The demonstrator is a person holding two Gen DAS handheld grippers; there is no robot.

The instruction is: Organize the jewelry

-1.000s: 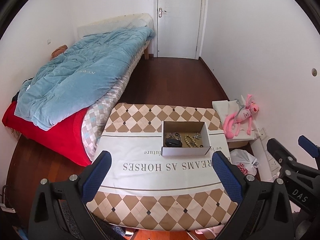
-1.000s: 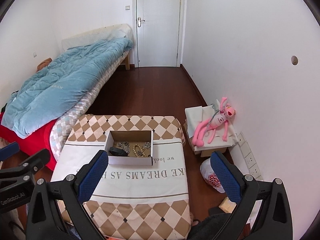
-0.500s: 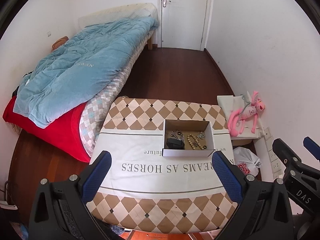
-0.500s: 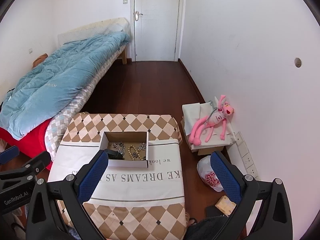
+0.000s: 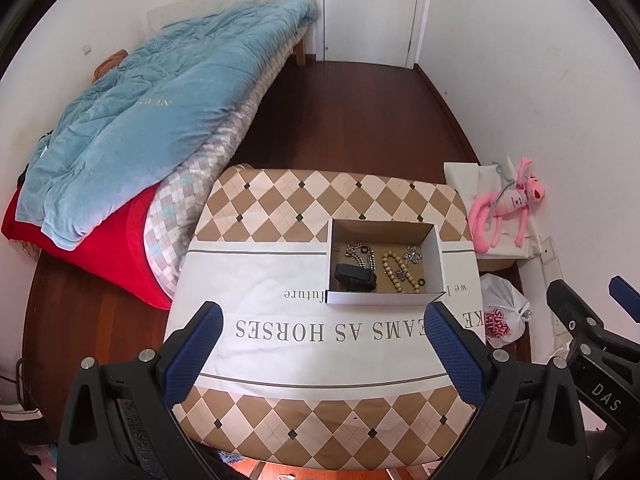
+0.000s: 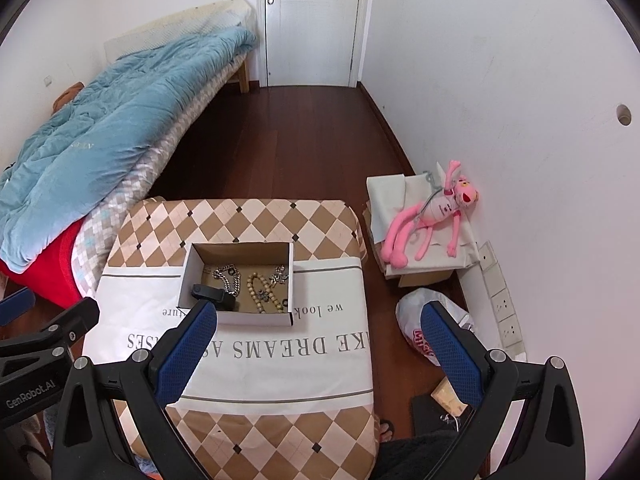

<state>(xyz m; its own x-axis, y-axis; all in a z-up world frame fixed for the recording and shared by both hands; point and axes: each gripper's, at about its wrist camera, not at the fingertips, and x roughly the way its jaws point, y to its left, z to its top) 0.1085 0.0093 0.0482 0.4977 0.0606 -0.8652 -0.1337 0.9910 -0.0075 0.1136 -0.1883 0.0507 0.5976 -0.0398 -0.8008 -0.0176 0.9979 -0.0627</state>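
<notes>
Since a second ago both cameras have tipped downward, so the door (image 6: 314,20) sits higher in frame and the table (image 5: 280,200) fills more of it. Its cloth is checked in tan and cream, with a white printed band across the middle. An open cardboard box (image 5: 384,300) rests on that band, holding a silver chain (image 5: 360,254), a beaded strand (image 5: 394,274) and a small black object, perhaps a case (image 5: 356,277). Both the left gripper (image 5: 324,354) and the right gripper (image 6: 318,356) hang above the near edge, tongs spread wide and gripping nothing. A bed with a blue quilt (image 6: 100,132) lies left; a pink plush toy (image 6: 432,216) leans by the right wall.
</notes>
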